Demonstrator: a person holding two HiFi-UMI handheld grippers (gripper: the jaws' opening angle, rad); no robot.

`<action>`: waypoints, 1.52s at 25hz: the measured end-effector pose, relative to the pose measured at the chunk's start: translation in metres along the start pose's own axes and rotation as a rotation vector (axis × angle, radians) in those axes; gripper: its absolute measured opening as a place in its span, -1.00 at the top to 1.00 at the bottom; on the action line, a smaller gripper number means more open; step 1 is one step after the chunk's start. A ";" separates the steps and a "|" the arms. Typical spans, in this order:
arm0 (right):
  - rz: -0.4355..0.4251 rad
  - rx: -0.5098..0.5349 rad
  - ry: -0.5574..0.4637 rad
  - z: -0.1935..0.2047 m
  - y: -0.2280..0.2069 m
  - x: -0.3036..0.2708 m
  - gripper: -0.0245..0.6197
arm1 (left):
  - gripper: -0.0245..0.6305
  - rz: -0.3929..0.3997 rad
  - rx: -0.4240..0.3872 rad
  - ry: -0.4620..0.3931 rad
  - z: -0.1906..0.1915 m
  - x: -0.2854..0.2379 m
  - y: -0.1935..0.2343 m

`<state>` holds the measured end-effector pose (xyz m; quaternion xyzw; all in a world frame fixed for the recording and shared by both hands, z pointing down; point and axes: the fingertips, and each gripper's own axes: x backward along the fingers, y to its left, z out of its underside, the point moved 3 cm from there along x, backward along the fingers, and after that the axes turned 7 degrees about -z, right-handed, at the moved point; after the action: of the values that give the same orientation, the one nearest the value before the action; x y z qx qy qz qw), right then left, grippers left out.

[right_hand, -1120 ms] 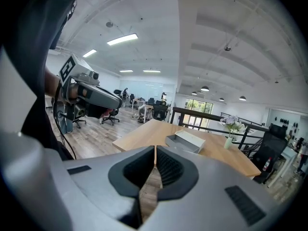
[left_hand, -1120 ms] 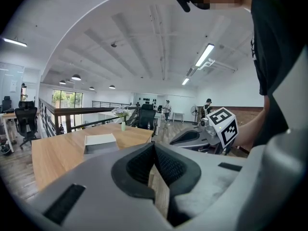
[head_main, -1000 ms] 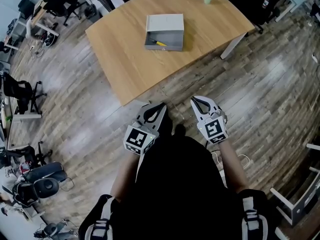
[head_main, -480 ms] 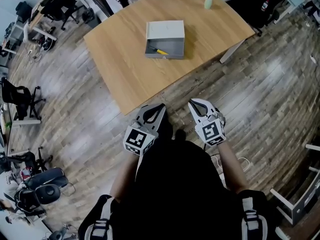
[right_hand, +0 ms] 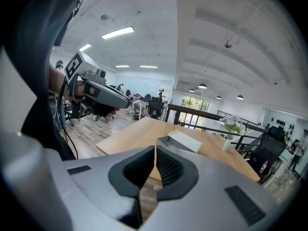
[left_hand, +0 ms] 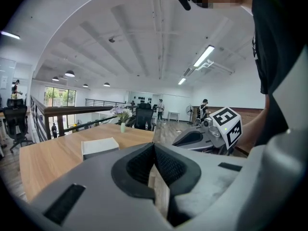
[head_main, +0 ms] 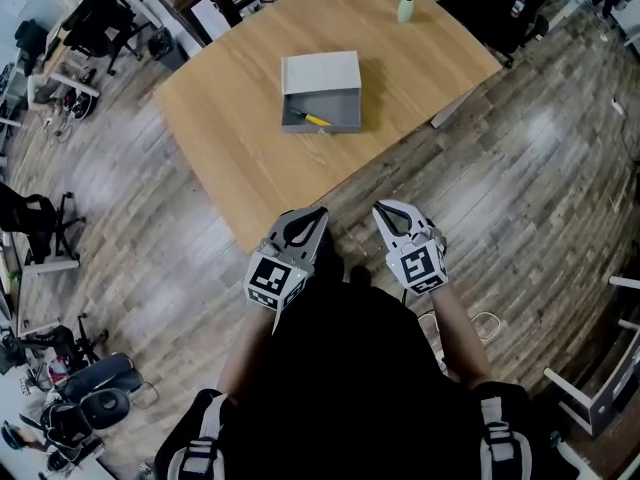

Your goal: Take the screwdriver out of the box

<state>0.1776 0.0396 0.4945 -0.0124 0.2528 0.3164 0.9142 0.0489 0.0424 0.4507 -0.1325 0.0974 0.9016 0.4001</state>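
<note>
Inventory:
- wooden table [head_main: 230,128]: 1
- grey box [head_main: 321,73]: 1
- yellow-handled screwdriver [head_main: 311,118]: 1
- vase [head_main: 405,9] of flowers: 1
- grippers: 2, the left gripper [head_main: 322,210] and the right gripper [head_main: 380,208]

All listed items lie ahead of the fingers [head_main: 318,220].

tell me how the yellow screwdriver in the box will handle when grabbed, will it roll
The screwdriver looks slim and straight, so it is probably stiff and light. Its handle shape is too small to see; it may roll if nudged, though the box walls should contain it.

The table [head_main: 230,118] is matt wood, the box [head_main: 320,71] matt, the floor [head_main: 540,148] glossy.
</note>
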 end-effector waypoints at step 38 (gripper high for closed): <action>-0.003 0.079 0.053 -0.061 -0.018 -0.142 0.83 | 0.86 0.034 0.025 -0.026 0.000 -0.028 0.156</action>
<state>0.0651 -0.0672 0.5060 0.0148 0.2893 0.3044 0.9074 -0.0497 -0.0799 0.4704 -0.1141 0.1057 0.9086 0.3876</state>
